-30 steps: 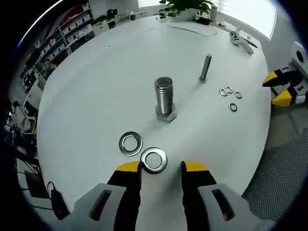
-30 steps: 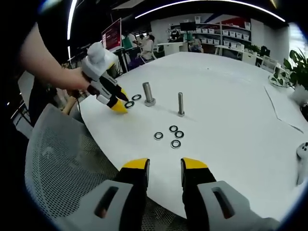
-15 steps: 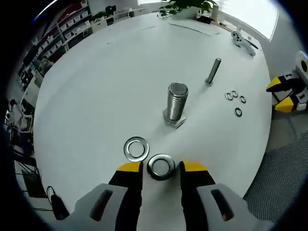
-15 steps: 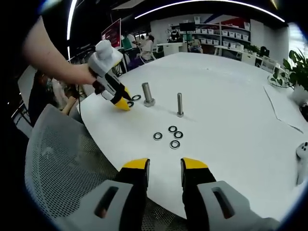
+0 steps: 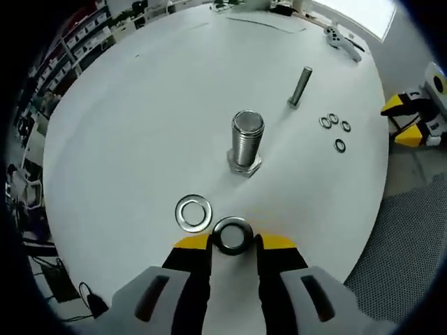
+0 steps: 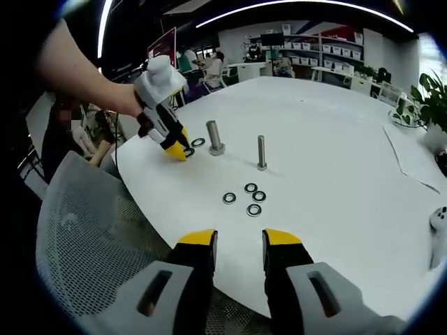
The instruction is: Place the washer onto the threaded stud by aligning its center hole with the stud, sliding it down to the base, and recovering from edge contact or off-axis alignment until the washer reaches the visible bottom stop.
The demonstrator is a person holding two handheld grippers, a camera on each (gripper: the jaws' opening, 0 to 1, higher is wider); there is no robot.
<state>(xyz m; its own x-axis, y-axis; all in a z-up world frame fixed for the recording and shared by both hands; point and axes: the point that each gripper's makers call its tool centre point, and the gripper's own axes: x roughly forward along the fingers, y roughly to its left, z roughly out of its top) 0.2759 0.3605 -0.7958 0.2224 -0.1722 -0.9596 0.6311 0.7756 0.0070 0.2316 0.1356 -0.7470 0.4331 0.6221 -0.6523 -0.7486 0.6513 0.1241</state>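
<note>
1. In the left gripper view, the left gripper points down at the near edge of the white table; its yellow-tipped jaws stand narrow on either side of a large washer, touching or nearly touching its rim, though a firm grip cannot be told.
2. Just beside it lies a second large washer, flat on the table.
3. Farther in, the thick threaded stud stands upright on its hex base, bare of any washer.
4. Beyond it, a slim bolt stands, with four small washers near the table's edge.
5. In the right gripper view, the right gripper hovers over the table edge, jaws parted and empty.
</note>
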